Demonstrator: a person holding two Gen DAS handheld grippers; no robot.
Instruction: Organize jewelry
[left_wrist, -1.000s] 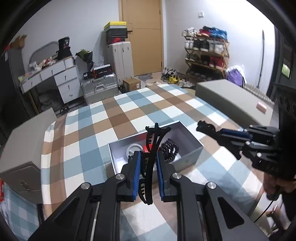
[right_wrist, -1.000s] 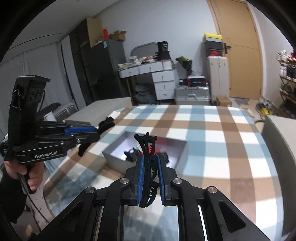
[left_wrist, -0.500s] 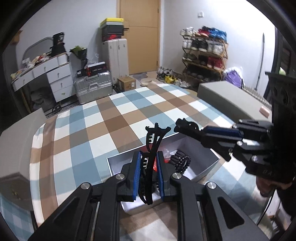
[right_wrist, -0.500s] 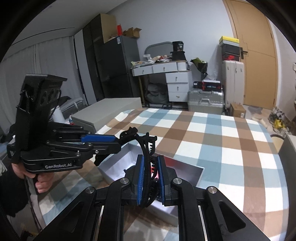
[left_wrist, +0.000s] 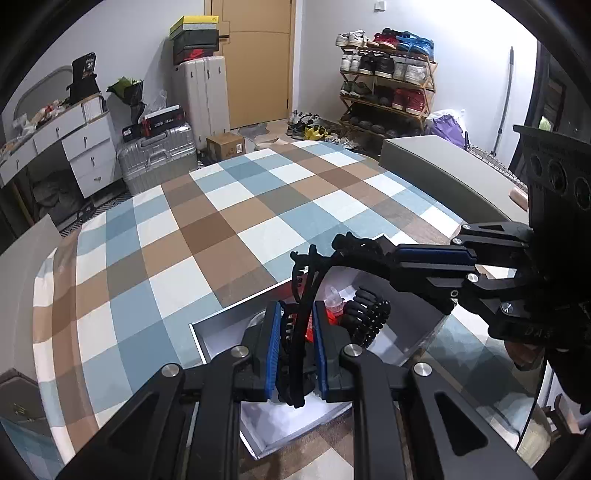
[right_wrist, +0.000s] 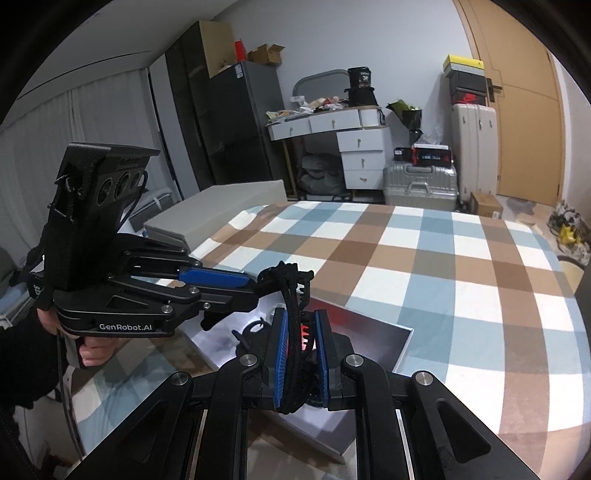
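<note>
blue-brown-white checked tablecloth (left_wrist: 207, 236)

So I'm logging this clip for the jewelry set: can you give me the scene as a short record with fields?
surface: checked cloth
box: open white box, on the cloth
in box: black beaded piece, red item
left tool: shut on a black hair claw
right tool: shut on another black claw
position: both tools above the box

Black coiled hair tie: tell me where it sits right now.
In the left wrist view the black coiled hair tie lies inside the white box, just right of the left gripper and below the right gripper.
</note>
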